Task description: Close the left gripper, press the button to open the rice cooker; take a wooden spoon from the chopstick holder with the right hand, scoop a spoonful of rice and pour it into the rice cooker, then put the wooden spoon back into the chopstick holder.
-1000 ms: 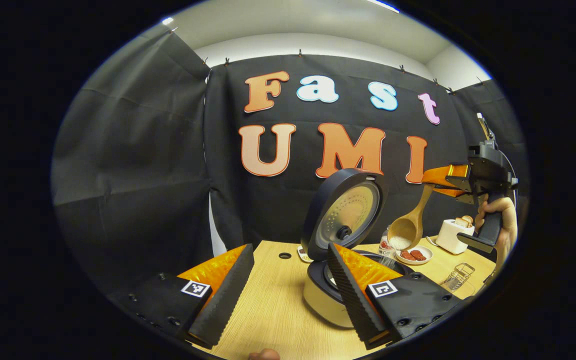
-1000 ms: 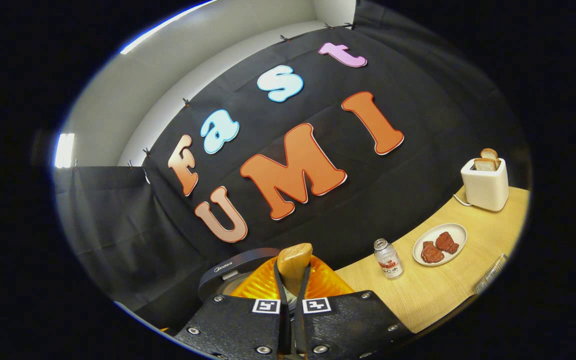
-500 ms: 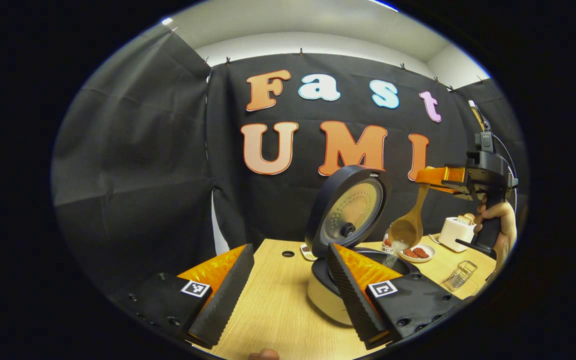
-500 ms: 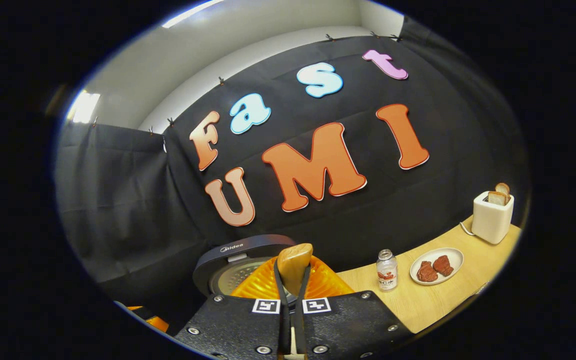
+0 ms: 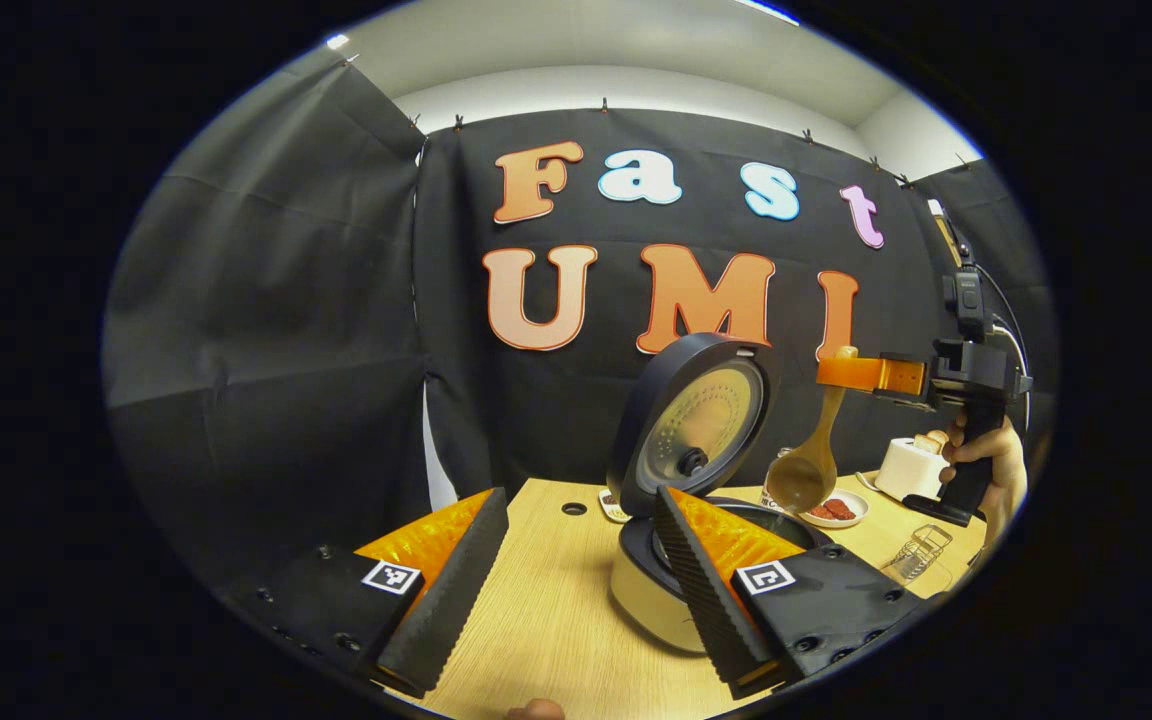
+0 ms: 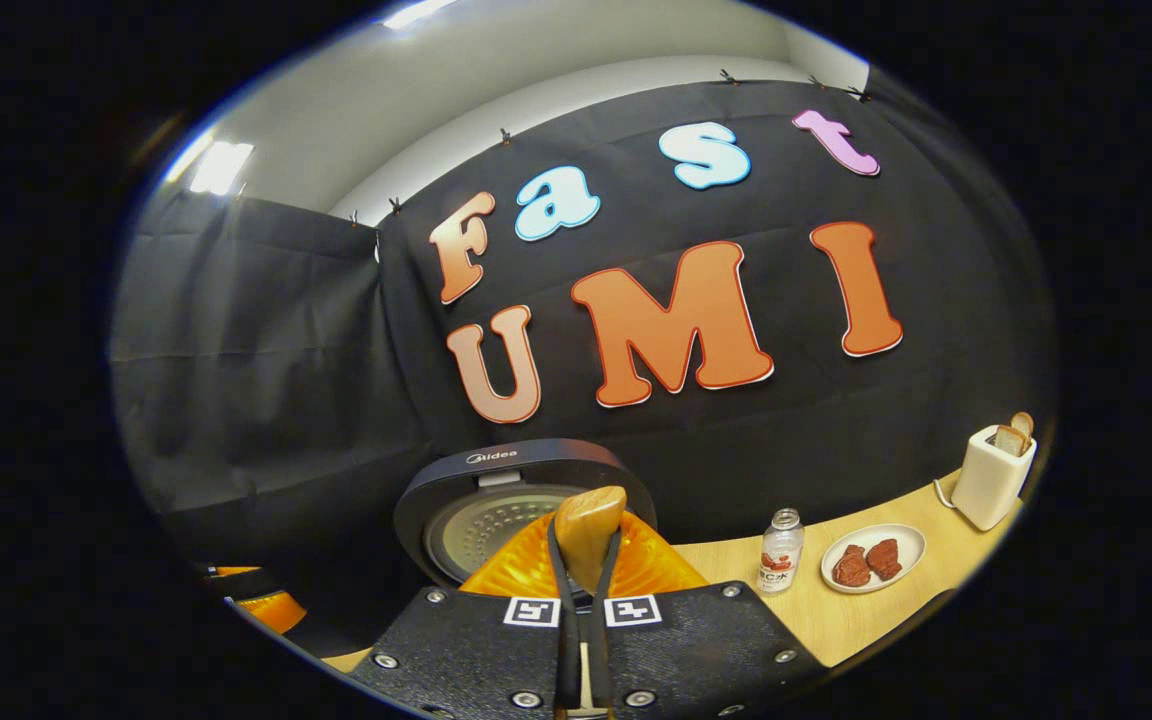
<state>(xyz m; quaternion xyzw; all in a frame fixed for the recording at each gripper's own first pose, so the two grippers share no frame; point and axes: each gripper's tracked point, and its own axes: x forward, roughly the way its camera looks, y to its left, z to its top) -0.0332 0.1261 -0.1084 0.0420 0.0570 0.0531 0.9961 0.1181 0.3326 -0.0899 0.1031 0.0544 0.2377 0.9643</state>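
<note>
My right gripper (image 6: 579, 640) is clamped narrow on the top of the pale wooden spoon's handle (image 6: 589, 520), both fingers pressing it, so the spoon (image 5: 808, 470) hangs almost straight down from my fingers with its bowl low over the open cream-bodied rice cooker with the dark round lid (image 5: 688, 425). I hold it by the handle end to keep my fingers clear of the pot and let the bowl tip freely above the opening; I judge the pour is about finished, since I can see no rice in the bowl from here, though the inside is dim. My left gripper (image 5: 576, 590) idles nearer me with its fingers spread wide, holding nothing, parked in front of the cooker and out of the spoon's way. The lid stands upright behind the pot, leaving it open to my right gripper. Beyond the spoon, on the light wooden table (image 5: 546, 620), sit a small bottle (image 6: 781, 550), a white plate of reddish pieces (image 6: 872, 558) and a white toaster with bread (image 6: 994, 474). A wire rack (image 5: 921, 550), likely the chopstick holder, stands below my right gripper, where the spoon should go next.
</note>
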